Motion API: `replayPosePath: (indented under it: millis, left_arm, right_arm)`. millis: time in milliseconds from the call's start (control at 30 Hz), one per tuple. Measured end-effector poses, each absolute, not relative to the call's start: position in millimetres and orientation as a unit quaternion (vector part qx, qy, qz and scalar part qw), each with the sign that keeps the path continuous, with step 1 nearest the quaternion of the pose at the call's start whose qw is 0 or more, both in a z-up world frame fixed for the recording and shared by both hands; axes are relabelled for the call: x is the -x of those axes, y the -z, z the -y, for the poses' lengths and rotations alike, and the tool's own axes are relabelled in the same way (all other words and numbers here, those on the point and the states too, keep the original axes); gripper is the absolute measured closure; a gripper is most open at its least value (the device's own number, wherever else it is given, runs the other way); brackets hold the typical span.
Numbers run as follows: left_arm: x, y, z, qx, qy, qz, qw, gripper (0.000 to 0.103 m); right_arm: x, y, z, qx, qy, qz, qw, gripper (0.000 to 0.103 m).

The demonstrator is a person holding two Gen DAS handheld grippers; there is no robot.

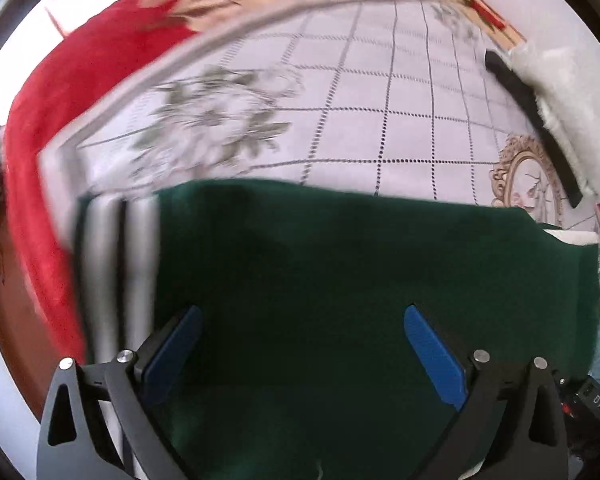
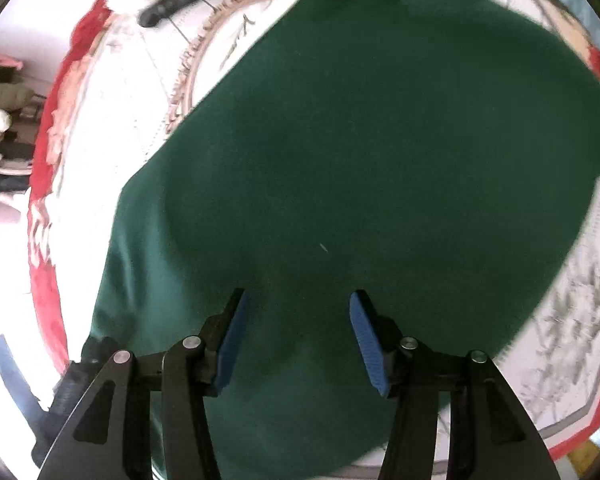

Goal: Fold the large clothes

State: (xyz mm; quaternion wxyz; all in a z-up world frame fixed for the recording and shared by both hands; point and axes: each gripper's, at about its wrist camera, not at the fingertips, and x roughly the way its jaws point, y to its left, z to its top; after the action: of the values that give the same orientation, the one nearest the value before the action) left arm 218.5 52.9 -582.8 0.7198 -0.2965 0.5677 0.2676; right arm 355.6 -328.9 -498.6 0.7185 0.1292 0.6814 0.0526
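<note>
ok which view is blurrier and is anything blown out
Left wrist view: motion smear is strongest on the white stripes of the green garment and the bedspread's floral print; the left gripper stays sharp. Right wrist view: crisper garment, but the left side is blown out to white.

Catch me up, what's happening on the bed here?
A person with a hand-held gripper in each hand is folding a dark green garment laid on a patterned white bedspread. The left hand-held gripper and right hand-held gripper both sit open over the cloth, gripping nothing. White stripes show at the garment's left edge, and a red floral blanket lies beyond the bedspread.
</note>
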Motion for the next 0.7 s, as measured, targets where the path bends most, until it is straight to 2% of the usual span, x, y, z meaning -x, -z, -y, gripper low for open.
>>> replayPosePath:
  millis: [133, 167, 200, 267, 400, 500, 600, 633, 667, 700]
  left_arm:
    - [-179.4, 586.7, -28.7, 0.300, -0.268, -0.576, 0.712, 0.000]
    - [-181.1, 591.4, -16.5, 0.305, -0.260, -0.581, 0.708, 0.000]
    - [-186.2, 598.5, -8.4, 0.311, -0.248, -0.589, 0.703, 0.000]
    - [-200.5, 606.6, -1.7, 0.313, -0.231, -0.594, 0.705, 0.000]
    - [-236.4, 615.6, 26.5, 0.280, -0.192, -0.607, 0.719, 0.000]
    - [-262.9, 629.3, 37.2, 0.253, -0.171, -0.619, 0.723, 0.000]
    - [-279.0, 639.9, 40.6, 0.225, -0.171, -0.627, 0.725, 0.000]
    - [-282.6, 642.0, 41.0, 0.218, -0.173, -0.628, 0.727, 0.000]
    - [-284.7, 642.7, 40.6, 0.212, -0.177, -0.627, 0.728, 0.000]
    - [-286.8, 642.9, 40.1, 0.205, -0.181, -0.626, 0.731, 0.000]
  right_arm:
    - [-341.9, 467.1, 378.7, -0.145, -0.029, -0.636, 0.757, 0.048]
    - [-337.7, 465.4, 402.9, -0.168, -0.011, -0.625, 0.762, 0.045]
    - [-337.1, 464.0, 430.9, -0.191, 0.010, -0.614, 0.766, 0.036]
    - [-340.1, 468.3, 468.5, -0.231, 0.055, -0.590, 0.772, 0.032]
    - [-357.3, 497.9, 554.8, -0.333, 0.107, -0.549, 0.759, 0.030]
    - [-380.4, 534.8, 579.1, -0.401, 0.087, -0.517, 0.751, 0.021]
    - [-412.7, 561.0, 580.4, -0.431, 0.055, -0.531, 0.728, 0.011]
    - [-419.7, 560.9, 578.9, -0.427, 0.048, -0.534, 0.729, 0.012]
    - [-423.3, 558.3, 577.9, -0.424, 0.031, -0.532, 0.732, 0.018]
    - [-423.4, 555.9, 577.5, -0.417, 0.025, -0.531, 0.737, 0.050]
